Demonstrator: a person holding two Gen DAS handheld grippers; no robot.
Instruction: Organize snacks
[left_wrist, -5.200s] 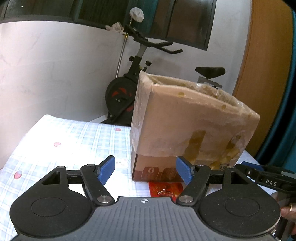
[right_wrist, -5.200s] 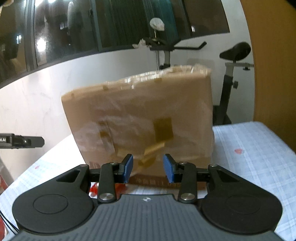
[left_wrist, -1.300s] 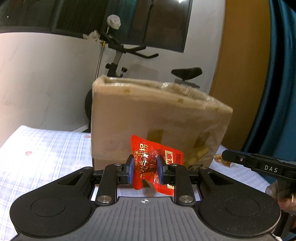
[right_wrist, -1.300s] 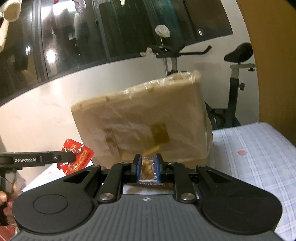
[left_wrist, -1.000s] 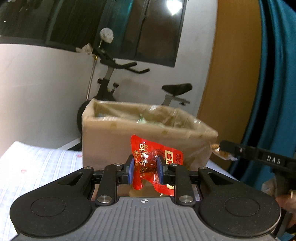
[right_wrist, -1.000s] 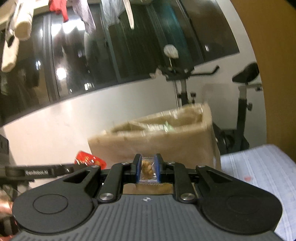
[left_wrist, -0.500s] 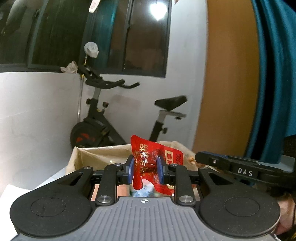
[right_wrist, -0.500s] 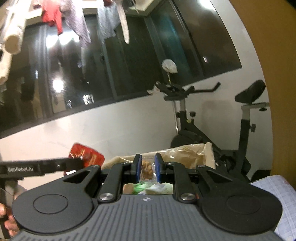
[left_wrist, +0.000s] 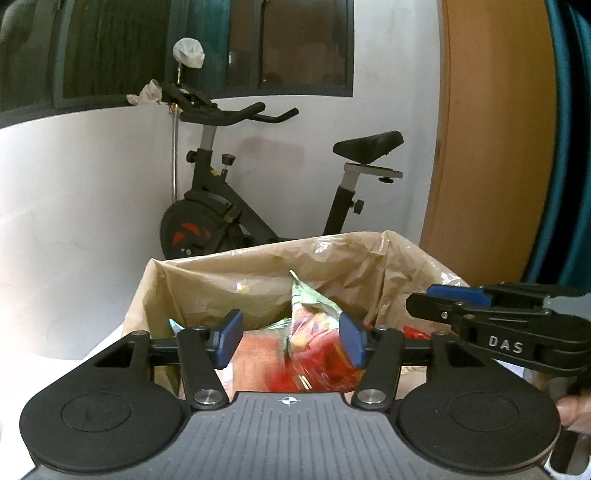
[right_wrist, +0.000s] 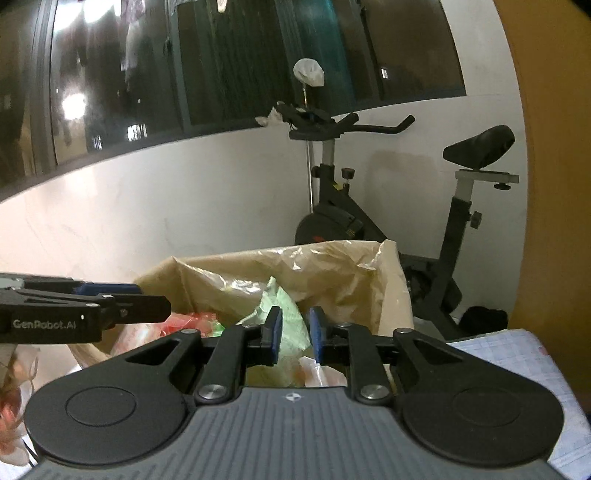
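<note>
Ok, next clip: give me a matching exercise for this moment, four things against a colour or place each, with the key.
Things:
1. cardboard box
2. exercise bike
3. gripper pads
4. green snack bag

Descriptions:
A. blue
B. stands on the floor by the white wall
C. lined with crinkled clear plastic, open on top
D. lies inside the box among other packets

Pairs: 1-C, 2-B, 3-A, 4-D
</note>
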